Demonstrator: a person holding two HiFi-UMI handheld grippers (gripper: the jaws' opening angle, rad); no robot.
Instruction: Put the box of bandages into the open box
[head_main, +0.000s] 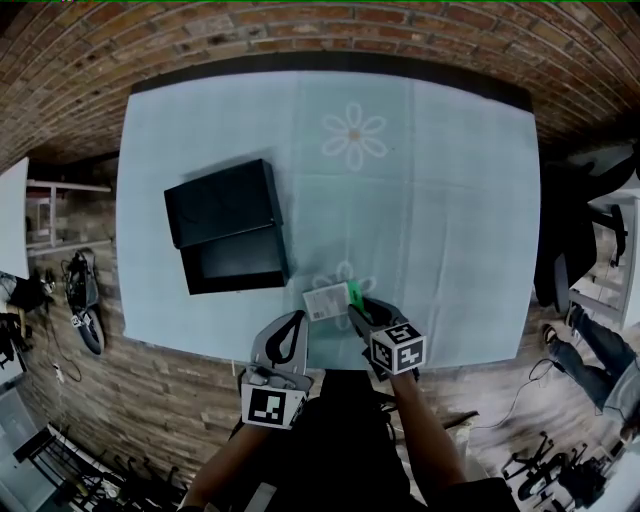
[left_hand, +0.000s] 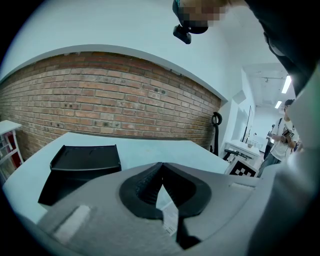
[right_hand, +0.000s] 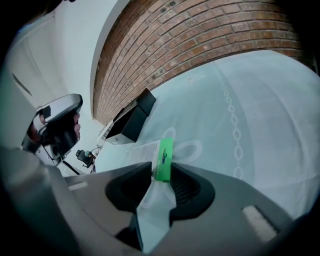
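Box of bandages (head_main: 325, 301) is seen flat on the table (head_main: 450, 200) at lower centre, green edge pinched by the right gripper's (right_hand: 161, 172) jaw tips; a deeper, square bite is advised before it's lifted up-left over the open box (head_main: 232, 285); left gripper (left_hand: 161, 170) is closed, empty.

Head overhead; gripper views share open box (head_main: 234, 262)

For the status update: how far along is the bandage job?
Done: only the approach; the right gripper is at the bandage box, lying on the table near its front edge. In hand: the jaws look clamped on the box's green edge. To do: lift it, carry it into the open black box, release. The left gripper is shut, empty.
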